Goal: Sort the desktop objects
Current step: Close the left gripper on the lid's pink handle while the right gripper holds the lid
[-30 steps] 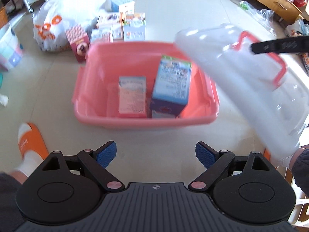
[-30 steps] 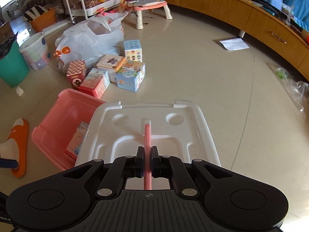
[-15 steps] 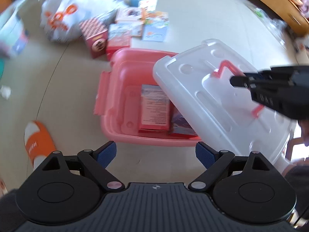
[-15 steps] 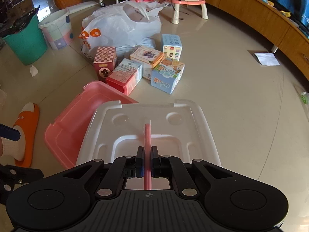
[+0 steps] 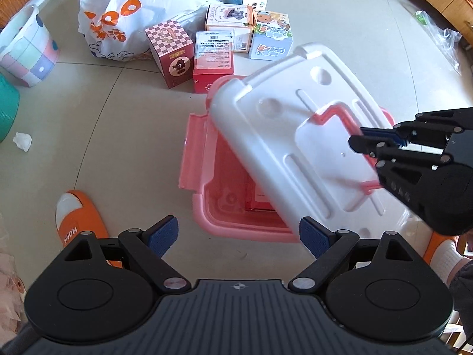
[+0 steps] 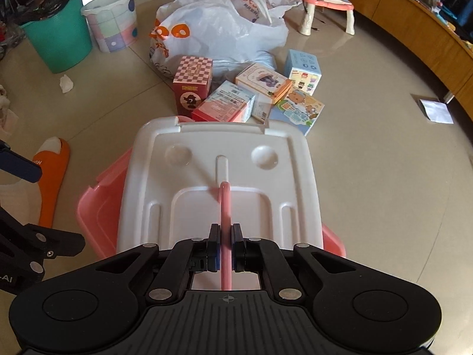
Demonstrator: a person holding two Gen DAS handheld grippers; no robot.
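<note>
The translucent white plastic lid [image 5: 298, 148] sits tilted over the pink plastic storage bin [image 5: 224, 219] on the floor, covering its right part. The right hand-held gripper [image 6: 226, 251], at the lid's 6 o'clock in its own view, pinches the lid's thin pink handle [image 6: 225, 207]. The left hand-held gripper [image 5: 238, 233] is spread wide, empty, near the bin's front rim. Small cardboard boxes [image 5: 212, 56] cluster at the bin's 12 o'clock.

A white plastic bag [image 6: 218, 29] with orange print slumps on the tiled floor [image 6: 369, 162], near a teal bin [image 6: 56, 38], a patchwork bucket [image 6: 112, 23] and 1 orange slipper [image 5: 79, 224].
</note>
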